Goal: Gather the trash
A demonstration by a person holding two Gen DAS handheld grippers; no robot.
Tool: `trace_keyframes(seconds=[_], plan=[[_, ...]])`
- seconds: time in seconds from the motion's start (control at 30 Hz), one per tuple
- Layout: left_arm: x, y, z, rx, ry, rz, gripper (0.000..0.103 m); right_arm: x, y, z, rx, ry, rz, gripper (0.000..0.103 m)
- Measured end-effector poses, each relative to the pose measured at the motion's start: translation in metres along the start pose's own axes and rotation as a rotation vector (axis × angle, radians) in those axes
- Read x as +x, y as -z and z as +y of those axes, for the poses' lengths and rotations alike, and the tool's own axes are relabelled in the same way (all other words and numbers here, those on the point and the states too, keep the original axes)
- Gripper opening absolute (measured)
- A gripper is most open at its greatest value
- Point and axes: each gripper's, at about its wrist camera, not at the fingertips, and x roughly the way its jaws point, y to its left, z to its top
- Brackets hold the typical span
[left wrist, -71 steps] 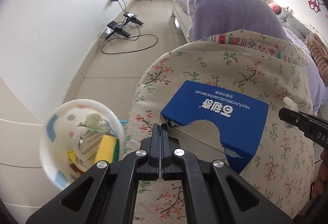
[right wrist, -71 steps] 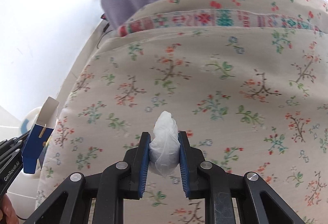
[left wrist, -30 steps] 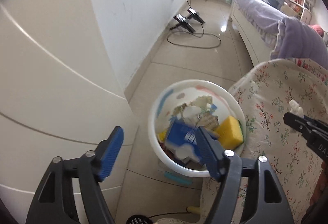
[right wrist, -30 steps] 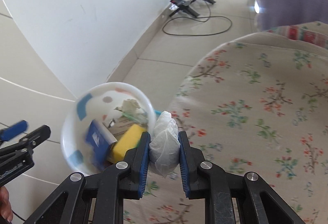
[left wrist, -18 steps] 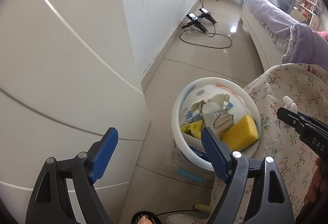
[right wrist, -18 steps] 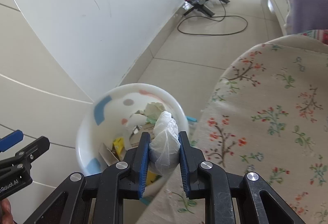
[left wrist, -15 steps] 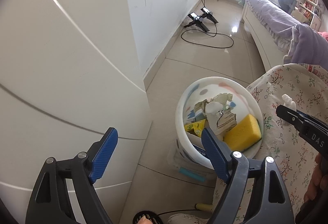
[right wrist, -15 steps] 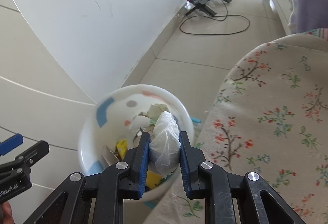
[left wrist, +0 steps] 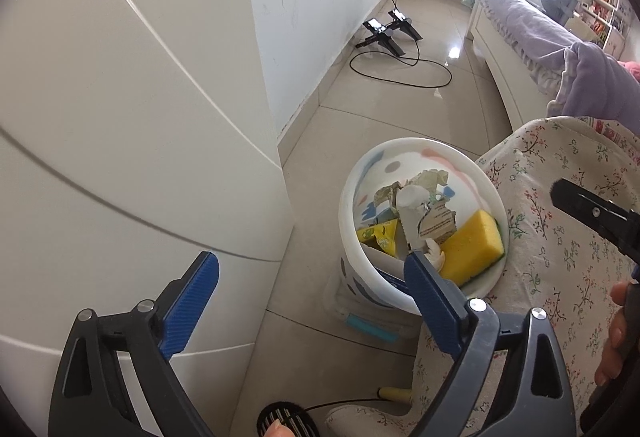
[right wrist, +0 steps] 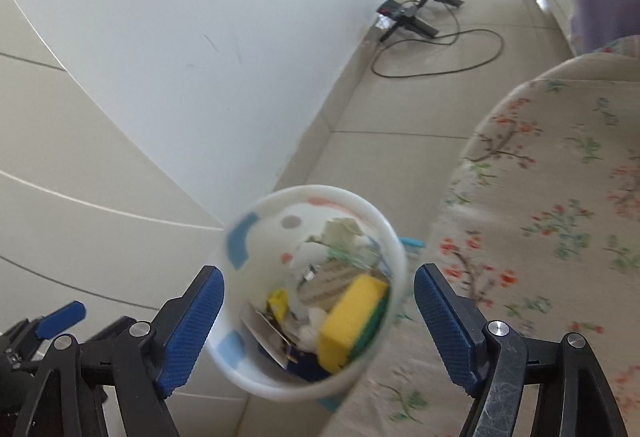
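Note:
A white trash bin (left wrist: 352, 197) (right wrist: 240, 237) stands on the floor beside the floral cushion (left wrist: 560, 205) (right wrist: 540, 217). It holds a yellow sponge (left wrist: 472, 247) (right wrist: 352, 317), crumpled paper, a yellow wrapper, a blue box and a white wad (left wrist: 412, 201). My left gripper (left wrist: 312, 281) is open and empty, left of and above the bin. My right gripper (right wrist: 318, 295) is open and empty directly above the bin; one of its fingers (left wrist: 588, 207) shows at the right in the left wrist view.
A white wall and curved cabinet (left wrist: 120, 117) stand left of the bin. A cable and two small black stands (left wrist: 388, 33) lie on the tiled floor further back. A bed with a purple blanket (left wrist: 532, 21) runs along the right.
My right gripper has opened above the bin and let go of the white wad, which now lies in the bin. The left gripper stays open and has barely moved.

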Motion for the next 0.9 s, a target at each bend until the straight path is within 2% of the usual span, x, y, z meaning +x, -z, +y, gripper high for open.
trace_keyframes(seconds=[0.1,0.27,0.43,0.53,0.67,0.9], plan=[[-0.013,0.005,-0.005,-0.006,0.019,0.01,0.096,-0.027,0.004,-0.005,-0.008,0.065,0.011,0.084],[-0.047,0.022,-0.015,-0.04,0.075,0.008,0.097,-0.088,0.018,-0.013,-0.053,0.164,-0.025,0.09],[-0.081,0.048,-0.045,0.047,0.115,-0.016,0.098,-0.137,0.043,-0.028,-0.055,0.259,-0.039,0.092],[-0.097,0.069,-0.062,0.07,0.145,-0.012,0.098,-0.158,0.063,-0.035,-0.051,0.314,-0.039,0.097],[-0.111,0.091,-0.083,0.092,0.183,-0.012,0.098,-0.186,0.088,-0.047,-0.028,0.371,-0.072,0.098],[-0.122,0.114,-0.108,0.149,0.144,-0.053,0.098,-0.202,0.113,-0.057,-0.035,0.468,-0.126,0.098]])
